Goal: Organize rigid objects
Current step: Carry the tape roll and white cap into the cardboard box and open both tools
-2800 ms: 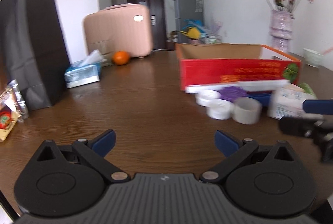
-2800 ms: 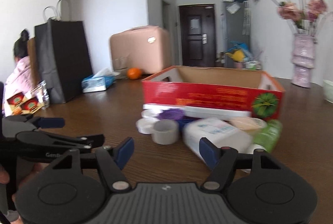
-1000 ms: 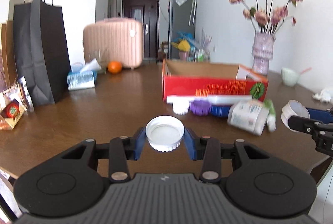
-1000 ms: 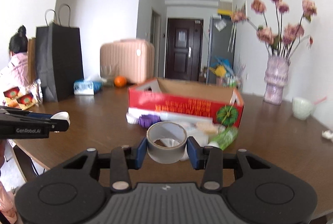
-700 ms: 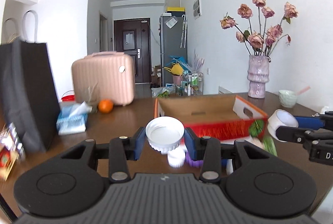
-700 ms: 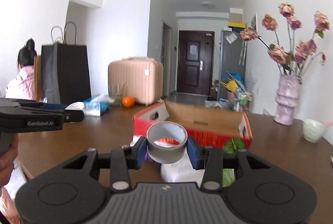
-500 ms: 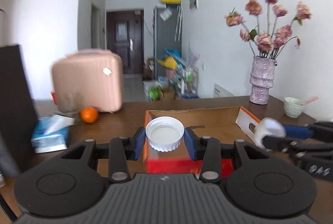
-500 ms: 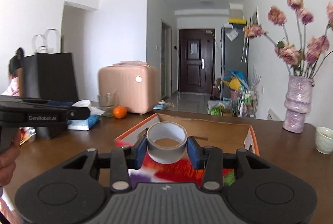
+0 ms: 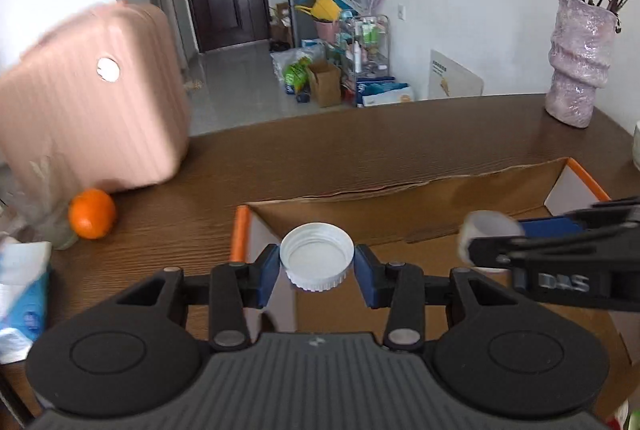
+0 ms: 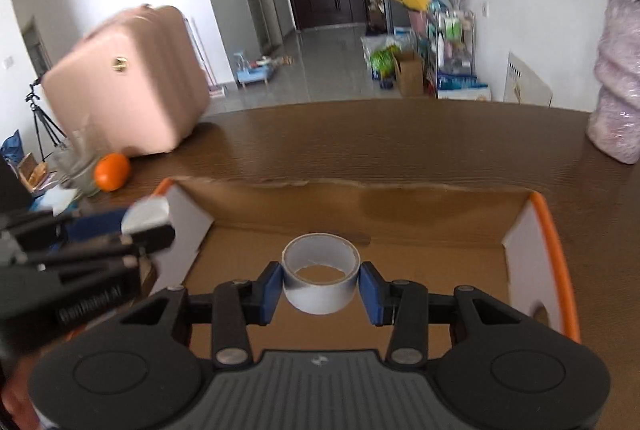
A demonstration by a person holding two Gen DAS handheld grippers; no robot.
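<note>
My left gripper (image 9: pixel 317 269) is shut on a white ribbed jar lid (image 9: pixel 317 262) and holds it above the left end of the open cardboard box (image 9: pixel 420 194). My right gripper (image 10: pixel 320 284) is shut on a grey tape roll (image 10: pixel 320 272) and holds it above the middle of the same box (image 10: pixel 400 254). The right gripper with its roll also shows in the left wrist view (image 9: pixel 490 230). The left gripper with its lid shows in the right wrist view (image 10: pixel 146 214). The box floor that shows is bare cardboard.
The box has orange rims and stands on a brown wooden table (image 9: pixel 360 150). An orange (image 9: pixel 92 213) and a pink suitcase (image 9: pixel 92 102) are at the far left. A tissue pack (image 9: pixel 20 294) lies left. A lilac vase (image 9: pixel 580 62) stands at the far right.
Both grippers have risen and moved forward over the box, each still holding its object. The view now looks down into the box instead of at its red front.
</note>
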